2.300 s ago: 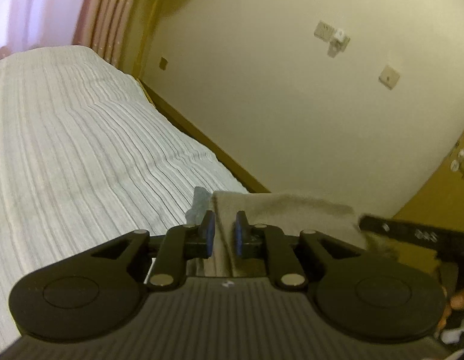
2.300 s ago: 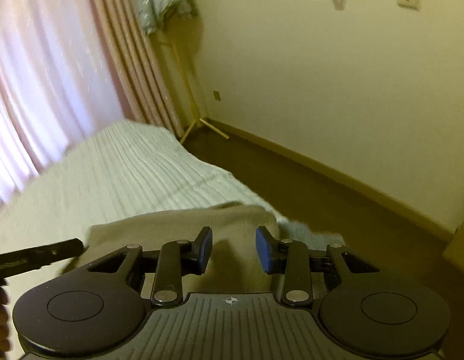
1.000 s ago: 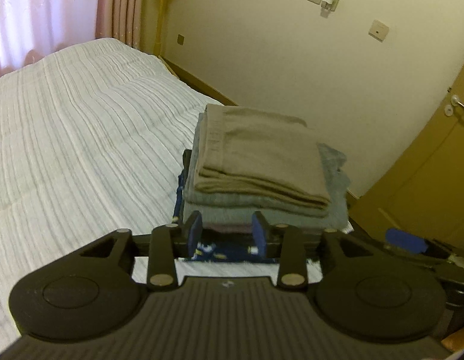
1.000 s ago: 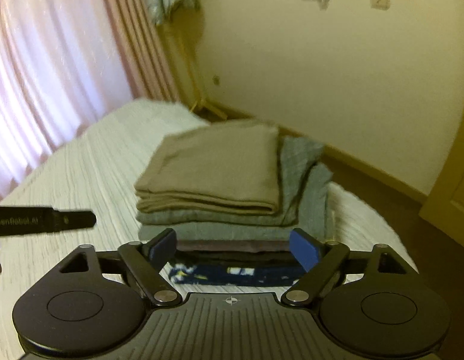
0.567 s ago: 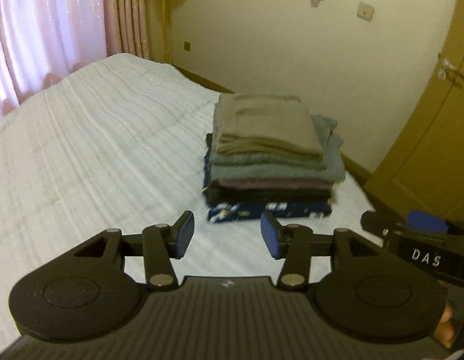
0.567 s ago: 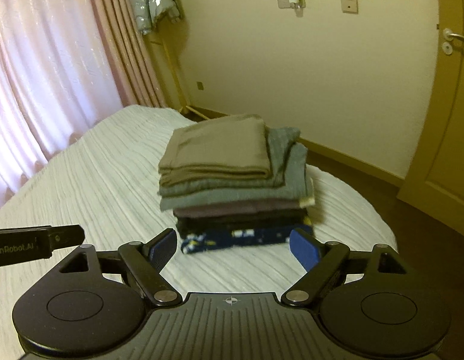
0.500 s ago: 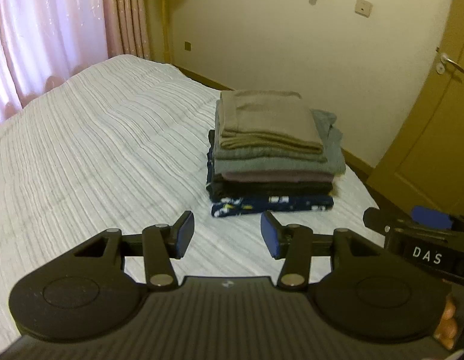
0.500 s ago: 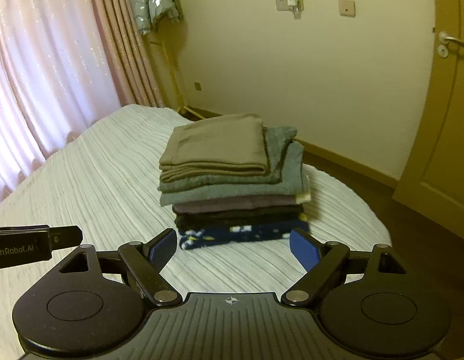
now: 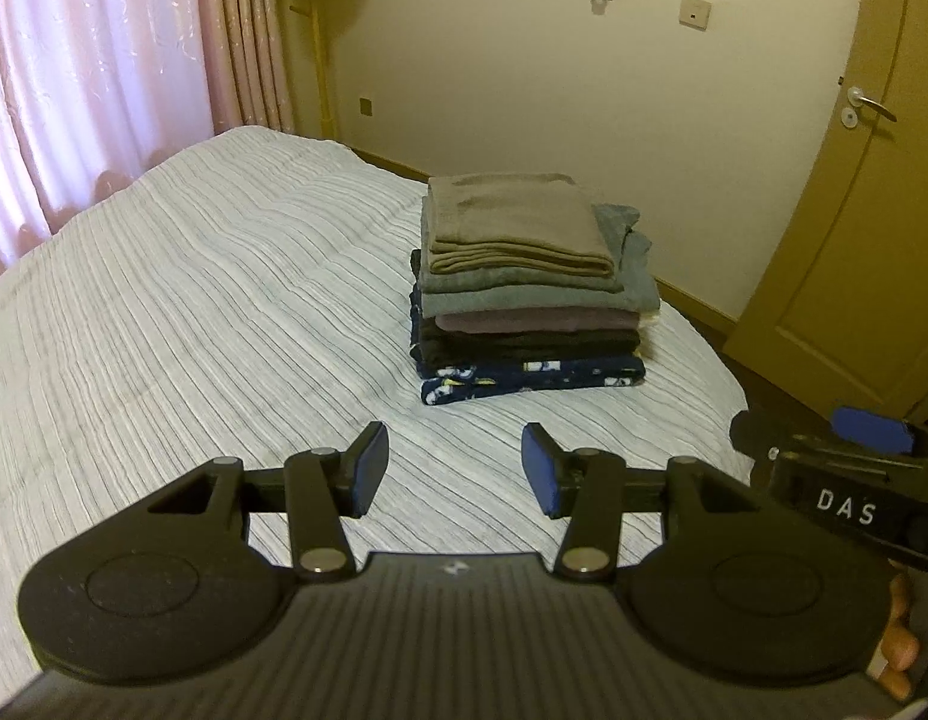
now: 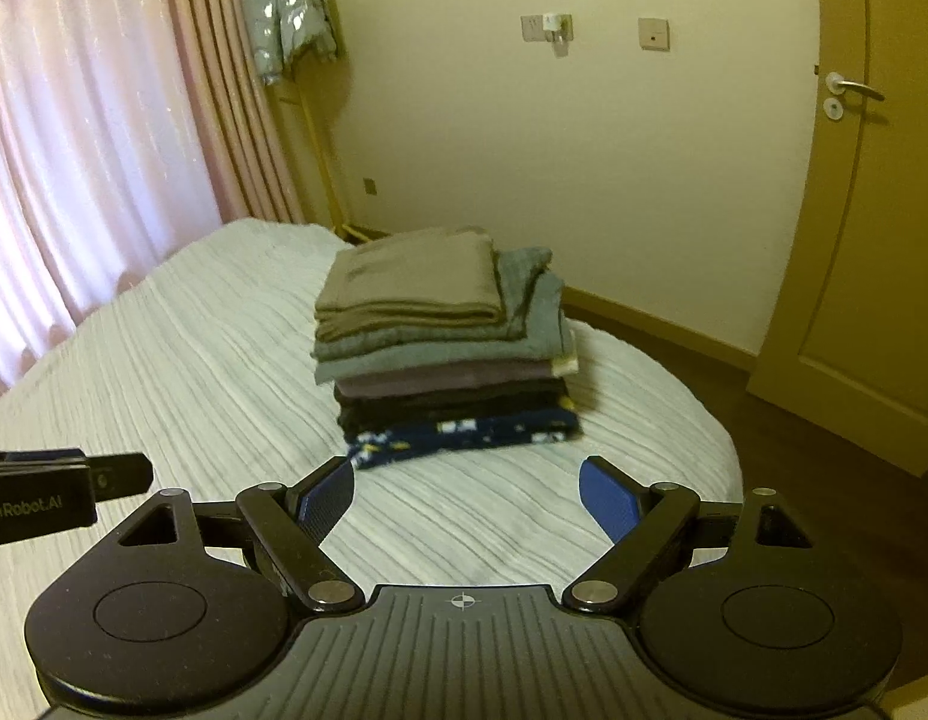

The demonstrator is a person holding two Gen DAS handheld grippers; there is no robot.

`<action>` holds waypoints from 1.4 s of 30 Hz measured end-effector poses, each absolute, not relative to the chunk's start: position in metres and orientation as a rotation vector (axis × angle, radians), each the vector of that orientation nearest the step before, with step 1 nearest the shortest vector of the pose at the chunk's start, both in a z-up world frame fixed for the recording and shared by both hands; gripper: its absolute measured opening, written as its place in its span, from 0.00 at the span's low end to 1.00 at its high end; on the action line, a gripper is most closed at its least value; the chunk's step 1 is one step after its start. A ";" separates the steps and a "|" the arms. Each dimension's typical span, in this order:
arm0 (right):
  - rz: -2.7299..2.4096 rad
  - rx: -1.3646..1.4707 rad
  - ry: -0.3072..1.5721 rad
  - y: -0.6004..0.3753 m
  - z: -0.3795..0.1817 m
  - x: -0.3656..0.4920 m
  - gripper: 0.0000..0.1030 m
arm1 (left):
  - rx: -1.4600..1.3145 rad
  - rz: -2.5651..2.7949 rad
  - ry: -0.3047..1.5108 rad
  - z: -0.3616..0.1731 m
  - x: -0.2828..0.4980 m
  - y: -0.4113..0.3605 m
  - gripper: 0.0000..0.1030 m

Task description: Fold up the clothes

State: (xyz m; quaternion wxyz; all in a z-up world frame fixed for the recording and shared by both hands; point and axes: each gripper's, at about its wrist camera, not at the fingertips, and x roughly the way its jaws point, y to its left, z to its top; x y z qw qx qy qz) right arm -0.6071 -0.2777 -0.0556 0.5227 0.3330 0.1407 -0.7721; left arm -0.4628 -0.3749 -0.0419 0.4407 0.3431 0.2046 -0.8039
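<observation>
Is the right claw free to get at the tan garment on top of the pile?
Probably yes: the right claw is open and empty, with only bare bedspread between it and the tan garment.

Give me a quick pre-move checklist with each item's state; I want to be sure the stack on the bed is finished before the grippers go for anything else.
1. Left gripper empty, jaws apart: ok.
2. Right gripper empty, jaws wide apart: ok.
3. Both grippers clear of the stack of folded clothes, with bare bedspread between: ok.
4. Tan garment lying flat on top: ok.
5. Stack edges lined up: not ok; the grey layers jut out past the tan one on the door side.
6. Another garment waiting to be folded: cannot tell; none shows on the visible part of the bed.
</observation>
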 end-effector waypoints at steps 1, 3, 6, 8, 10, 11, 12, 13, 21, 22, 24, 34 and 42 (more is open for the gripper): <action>-1.847 0.806 0.341 -0.276 -0.056 -0.606 0.83 | 0.853 -1.996 0.509 -0.041 -0.462 -0.372 0.43; -1.843 0.829 0.343 -0.272 -0.057 -0.605 0.83 | 0.859 -1.992 0.514 -0.042 -0.460 -0.368 0.43; -1.842 0.862 0.361 -0.269 -0.061 -0.603 0.83 | 0.873 -1.983 0.530 -0.047 -0.456 -0.364 0.43; -1.837 0.885 0.375 -0.268 -0.065 -0.602 0.83 | 0.882 -1.975 0.541 -0.051 -0.453 -0.361 0.43; -1.831 0.907 0.386 -0.268 -0.068 -0.601 0.83 | 0.893 -1.961 0.552 -0.055 -0.450 -0.360 0.43; -1.826 0.916 0.389 -0.268 -0.070 -0.600 0.83 | 0.898 -1.955 0.557 -0.058 -0.449 -0.360 0.44; -1.822 0.922 0.392 -0.267 -0.071 -0.599 0.83 | 0.903 -1.949 0.560 -0.060 -0.448 -0.360 0.44; -1.818 0.927 0.396 -0.267 -0.071 -0.598 0.83 | 0.909 -1.943 0.564 -0.062 -0.447 -0.360 0.44; -1.805 0.956 0.427 -0.272 -0.076 -0.598 0.83 | 0.915 -1.928 0.575 -0.070 -0.450 -0.363 0.46; -1.804 0.960 0.428 -0.273 -0.077 -0.599 0.83 | 0.915 -1.927 0.577 -0.071 -0.451 -0.364 0.46; -1.802 0.964 0.430 -0.275 -0.077 -0.600 0.83 | 0.914 -1.929 0.580 -0.073 -0.452 -0.365 0.46; -1.772 0.982 0.461 -0.292 -0.090 -0.607 0.83 | 0.926 -1.915 0.588 -0.084 -0.465 -0.380 0.46; -1.767 0.991 0.476 -0.302 -0.097 -0.617 0.83 | 0.937 -1.912 0.585 -0.092 -0.480 -0.393 0.46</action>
